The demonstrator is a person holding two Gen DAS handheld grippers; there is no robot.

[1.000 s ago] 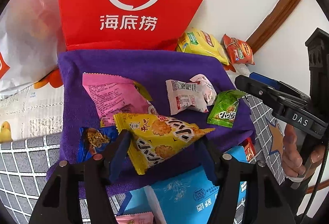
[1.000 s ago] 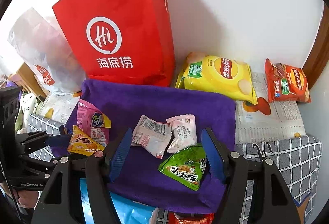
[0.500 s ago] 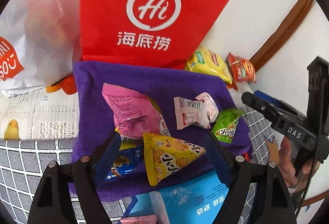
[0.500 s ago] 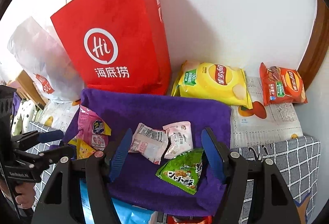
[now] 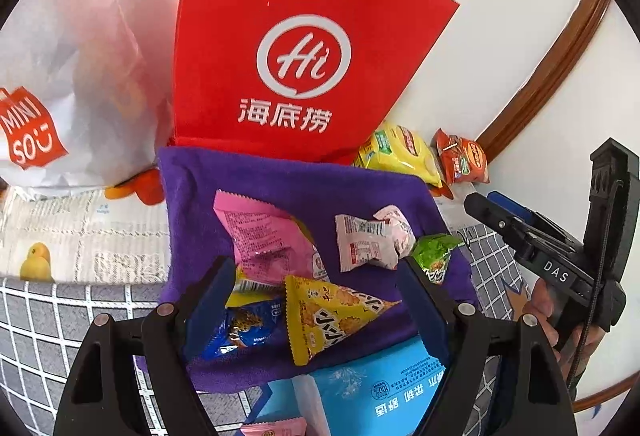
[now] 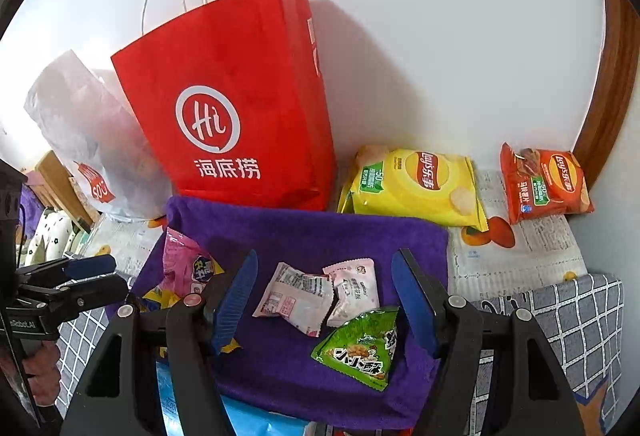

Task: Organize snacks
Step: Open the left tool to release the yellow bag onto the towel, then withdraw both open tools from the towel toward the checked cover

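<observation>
Both our jaws hang open and empty over the purple towel; yellow triangle pack and green pack lie loose there.

Your left gripper and right gripper both tilt downward, jaws apart and gripping nothing.

**Lighting and picture quality: bright, sharp, strongly curved**

Both views are brightly and evenly lit. In the right wrist view the tall red paper bag with white logo casts a soft shadow rightward on the white wall, so light comes from the left. The translucent white plastic bag is washed out. Fisheye bending curves the brown wooden trim; corners are black. Focus is sharp centrally.
</observation>
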